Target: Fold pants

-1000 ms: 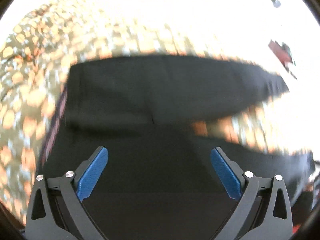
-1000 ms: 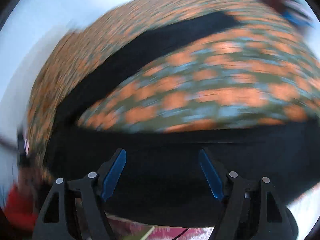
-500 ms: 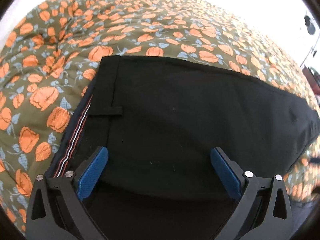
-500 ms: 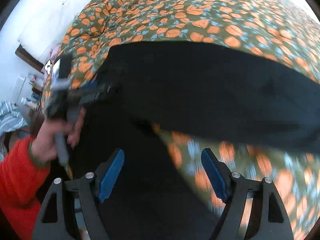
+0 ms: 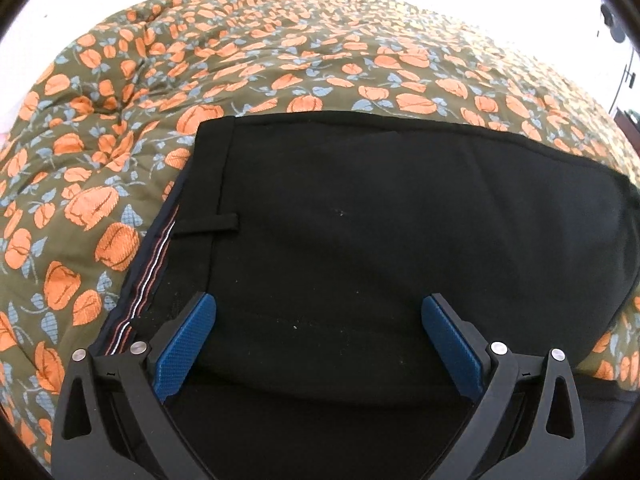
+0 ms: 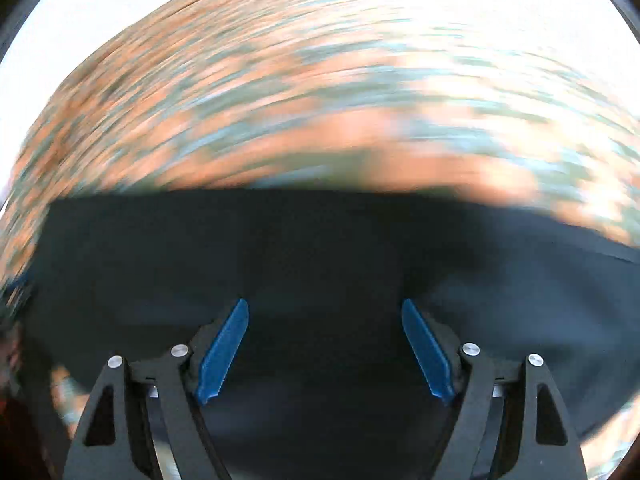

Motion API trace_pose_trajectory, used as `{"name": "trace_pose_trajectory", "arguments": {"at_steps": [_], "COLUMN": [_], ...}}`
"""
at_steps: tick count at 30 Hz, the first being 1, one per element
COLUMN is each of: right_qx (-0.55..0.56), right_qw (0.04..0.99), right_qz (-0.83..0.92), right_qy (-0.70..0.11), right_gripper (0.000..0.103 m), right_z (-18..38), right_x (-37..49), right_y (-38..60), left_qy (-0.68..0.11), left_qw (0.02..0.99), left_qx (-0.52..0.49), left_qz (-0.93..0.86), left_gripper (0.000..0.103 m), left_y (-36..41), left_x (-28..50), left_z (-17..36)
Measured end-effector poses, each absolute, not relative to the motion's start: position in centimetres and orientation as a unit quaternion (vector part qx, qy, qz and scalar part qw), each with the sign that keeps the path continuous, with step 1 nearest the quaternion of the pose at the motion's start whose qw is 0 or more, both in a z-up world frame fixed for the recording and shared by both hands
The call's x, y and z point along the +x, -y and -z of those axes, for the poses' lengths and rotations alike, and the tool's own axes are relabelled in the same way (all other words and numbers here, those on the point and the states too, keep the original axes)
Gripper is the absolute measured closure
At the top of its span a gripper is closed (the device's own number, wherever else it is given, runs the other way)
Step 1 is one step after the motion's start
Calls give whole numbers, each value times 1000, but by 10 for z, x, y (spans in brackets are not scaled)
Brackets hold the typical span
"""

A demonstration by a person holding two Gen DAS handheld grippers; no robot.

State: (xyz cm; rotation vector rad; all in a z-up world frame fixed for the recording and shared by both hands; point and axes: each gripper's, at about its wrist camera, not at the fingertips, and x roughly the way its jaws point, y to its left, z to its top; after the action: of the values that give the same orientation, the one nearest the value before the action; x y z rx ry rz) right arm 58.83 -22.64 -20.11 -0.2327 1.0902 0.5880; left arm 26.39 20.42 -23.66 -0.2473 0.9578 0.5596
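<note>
1 pr black pants (image 5: 400, 216), 1 belt loop (image 5: 208, 227) visible on waistband. 1 floral bedspread (image 5: 280, 56). 2 grippers: left gripper (image 5: 318, 312), right gripper (image 6: 325, 312), w/ 2 blue pads (image 5: 186, 350) each.

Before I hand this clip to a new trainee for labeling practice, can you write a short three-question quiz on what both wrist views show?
1. True or false: the left gripper is clamped on the black pants.
2. What lies under the pants? A) bare wooden table B) floral bedspread C) white towel
3. Fill in: the striped waistband sits toward the ____ side of the left wrist view.

Key: 1. False; both it and the right gripper stand open, holding nothing. 2. B. 3. Left.
</note>
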Motion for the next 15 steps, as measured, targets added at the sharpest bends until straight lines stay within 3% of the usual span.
{"name": "trace_pose_trajectory", "arguments": {"at_steps": [7,13,14,15], "right_qx": [-40,69,73,77], "right_qw": [866,857,852,848], "right_qz": [29,-3,-10,-23], "right_qy": [-497,-510,-518,-524], "right_gripper": [24,25,34,62], "right_z": [181,177,181,185], "right_x": [677,686,687,685], "right_y": [454,521,521,522], "left_qy": [-454,-457,-457,-458], "left_qw": [842,839,839,839], "left_qx": [-113,-108,-107,-108], "left_qz": [-270,-274,-274,-274], "left_gripper": [0,0,0,0], "left_y": [-204,-204,-204,-205], "left_x": [266,267,267,267], "left_z": [241,242,243,245]}}
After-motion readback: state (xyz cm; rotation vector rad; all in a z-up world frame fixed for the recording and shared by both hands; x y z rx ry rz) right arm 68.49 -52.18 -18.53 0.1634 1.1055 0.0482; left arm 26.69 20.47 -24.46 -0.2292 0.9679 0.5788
